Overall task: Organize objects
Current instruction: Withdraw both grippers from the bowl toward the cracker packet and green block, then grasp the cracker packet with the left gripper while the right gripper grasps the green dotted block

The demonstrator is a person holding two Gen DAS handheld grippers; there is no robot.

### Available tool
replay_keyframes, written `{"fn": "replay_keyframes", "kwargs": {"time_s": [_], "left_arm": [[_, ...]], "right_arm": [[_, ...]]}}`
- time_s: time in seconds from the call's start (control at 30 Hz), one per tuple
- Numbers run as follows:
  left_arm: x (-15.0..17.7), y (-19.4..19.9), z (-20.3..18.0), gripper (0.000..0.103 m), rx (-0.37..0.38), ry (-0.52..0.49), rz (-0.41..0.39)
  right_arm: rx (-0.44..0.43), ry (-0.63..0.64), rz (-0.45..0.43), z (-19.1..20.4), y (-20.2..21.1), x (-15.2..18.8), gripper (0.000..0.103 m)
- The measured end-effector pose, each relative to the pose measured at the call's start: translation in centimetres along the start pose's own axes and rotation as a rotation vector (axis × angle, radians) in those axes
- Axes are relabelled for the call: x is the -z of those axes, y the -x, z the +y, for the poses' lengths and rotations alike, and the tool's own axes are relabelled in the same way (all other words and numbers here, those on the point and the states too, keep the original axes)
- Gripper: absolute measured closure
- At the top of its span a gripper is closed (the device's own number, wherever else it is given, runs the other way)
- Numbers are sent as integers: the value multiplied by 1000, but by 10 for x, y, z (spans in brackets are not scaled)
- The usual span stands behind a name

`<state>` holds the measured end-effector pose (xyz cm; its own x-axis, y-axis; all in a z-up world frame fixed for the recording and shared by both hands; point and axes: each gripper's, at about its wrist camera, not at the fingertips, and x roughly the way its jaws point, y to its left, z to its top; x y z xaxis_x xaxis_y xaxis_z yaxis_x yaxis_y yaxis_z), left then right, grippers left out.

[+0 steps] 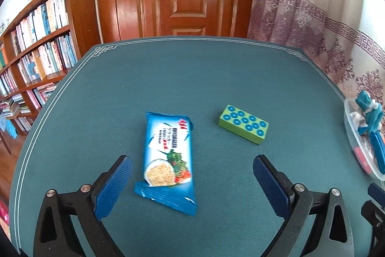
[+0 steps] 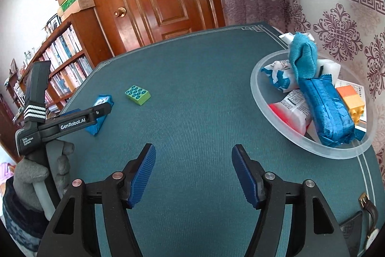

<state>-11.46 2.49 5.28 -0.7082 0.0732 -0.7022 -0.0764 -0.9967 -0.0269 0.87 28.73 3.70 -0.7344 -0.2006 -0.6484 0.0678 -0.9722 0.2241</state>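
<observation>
You have a blue foil snack packet (image 1: pixel 168 160) with a cracker picture lying flat, face up, on the green felt table (image 1: pixel 168 78). Near it, apart, lies a green rectangular block (image 1: pixel 243 124) with blue ring studs, studs up. At the table's right edge your clear round plastic bowl (image 2: pixel 257 88) holds a blue packet (image 2: pixel 329 112), white wrappers, a blue cloth (image 2: pixel 303 59) and an orange-yellow brick (image 2: pixel 352 102).

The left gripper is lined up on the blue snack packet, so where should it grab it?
Grip the packet across its narrow width at mid-length, coming from above. It lies flat, its long axis running away from the open left gripper, whose fingers already flank its long sides.
</observation>
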Motion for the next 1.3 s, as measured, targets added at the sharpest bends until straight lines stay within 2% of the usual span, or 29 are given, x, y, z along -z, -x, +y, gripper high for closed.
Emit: {"fn": "replay_keyframes", "kwargs": {"time_s": [0.1, 0.27, 0.4, 0.47, 0.57, 0.63, 0.67, 0.73, 1.07, 1.3], "left_arm": [[-2, -11, 10, 1, -49, 9, 20], [-4, -28, 23, 2, -62, 41, 57], [-3, -36, 27, 13, -39, 58, 99], [-4, -35, 26, 17, -41, 53, 91], [-2, -34, 24, 26, -42, 37, 79], [-1, -33, 21, 40, -33, 20, 70], [-2, -33, 20, 43, -27, 11, 66], [-2, -32, 19, 57, -14, -5, 59], [-1, -25, 25, 59, 36, 12, 49], [-1, -15, 29, 59, 19, 25, 23]], "right_arm": [[-9, 4, 14, 4, -7, 2, 36], [-20, 12, 36, 9, -16, 4, 36], [-25, 20, 54, 12, -23, 6, 36], [-26, 27, 61, 15, -26, 7, 36], [-28, 41, 66, 20, -29, 5, 36], [-30, 50, 71, 24, -32, 4, 36], [-31, 55, 74, 26, -34, 3, 36], [-38, 66, 83, 31, -38, 0, 36], [-39, 156, 78, 65, -82, -30, 36], [-51, 174, 105, 82, -127, -55, 36]]}}
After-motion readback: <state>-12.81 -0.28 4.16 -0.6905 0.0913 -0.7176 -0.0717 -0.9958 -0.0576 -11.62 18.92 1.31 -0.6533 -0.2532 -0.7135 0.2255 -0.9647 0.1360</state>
